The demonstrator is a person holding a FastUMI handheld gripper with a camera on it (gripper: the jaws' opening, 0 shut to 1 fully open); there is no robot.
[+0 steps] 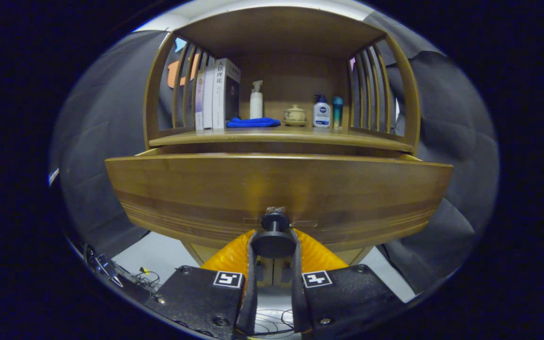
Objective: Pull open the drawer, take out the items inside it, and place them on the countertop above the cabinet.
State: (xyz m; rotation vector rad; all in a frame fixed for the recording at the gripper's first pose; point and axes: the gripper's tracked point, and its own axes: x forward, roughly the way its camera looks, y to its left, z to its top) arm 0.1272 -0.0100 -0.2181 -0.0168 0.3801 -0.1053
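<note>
Gripper fingers pinch the round knob from both sides, and we've got the drawer front pulled out proud of the cabinet, under the countertop — a firm hold for hauling straight back.

The drawer's inside is hidden behind its front panel, so no contents can be made out. The knob's sides are covered by the gripper's fingers. The book spines and bottle labels on the countertop are too small to be made out.
</note>
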